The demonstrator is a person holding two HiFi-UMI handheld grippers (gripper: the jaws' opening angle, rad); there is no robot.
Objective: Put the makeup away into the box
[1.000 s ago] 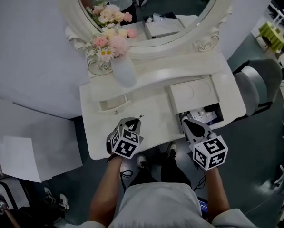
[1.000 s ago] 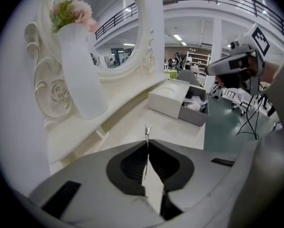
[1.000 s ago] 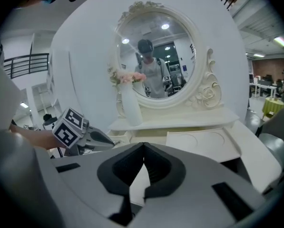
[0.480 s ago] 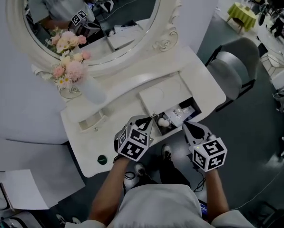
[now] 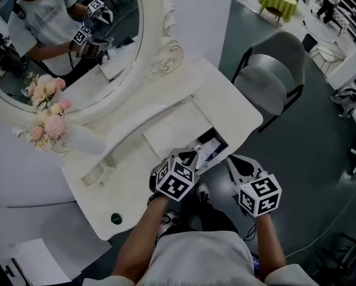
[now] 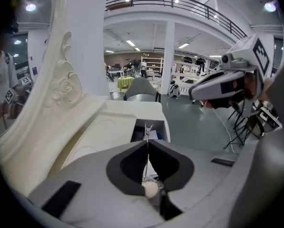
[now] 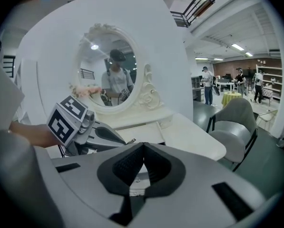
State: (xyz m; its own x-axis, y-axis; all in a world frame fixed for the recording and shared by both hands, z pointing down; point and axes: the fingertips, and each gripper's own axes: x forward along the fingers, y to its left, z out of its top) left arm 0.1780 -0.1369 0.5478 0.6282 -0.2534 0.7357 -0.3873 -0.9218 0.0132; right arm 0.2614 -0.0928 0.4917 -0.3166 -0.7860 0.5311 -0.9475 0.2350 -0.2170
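A white box [image 5: 166,134] sits on the white dressing table [image 5: 225,94], its dark open compartment [image 5: 206,146] holding several small makeup items. My left gripper [image 5: 192,155] hangs at the near edge of that opening, shut on a thin metal makeup tool [image 6: 147,133] whose tip sticks out past the jaws toward the box opening [image 6: 153,131]. My right gripper [image 5: 232,160] is shut with nothing between its jaws, off the table's front edge to the right of the box. In the right gripper view its closed jaws [image 7: 142,144] face the table, with the left gripper [image 7: 95,132] at the left.
A large oval mirror [image 5: 64,34] stands at the back, with a vase of pink flowers [image 5: 46,113] before it. A small tray [image 5: 99,173] and a green round object [image 5: 115,218] lie on the table's left. A grey chair [image 5: 267,79] stands to the right.
The left gripper has carried the thin tool rightward from the table's middle to the open box. The right gripper has backed off the box to beyond the table's edge. The head view has swung.
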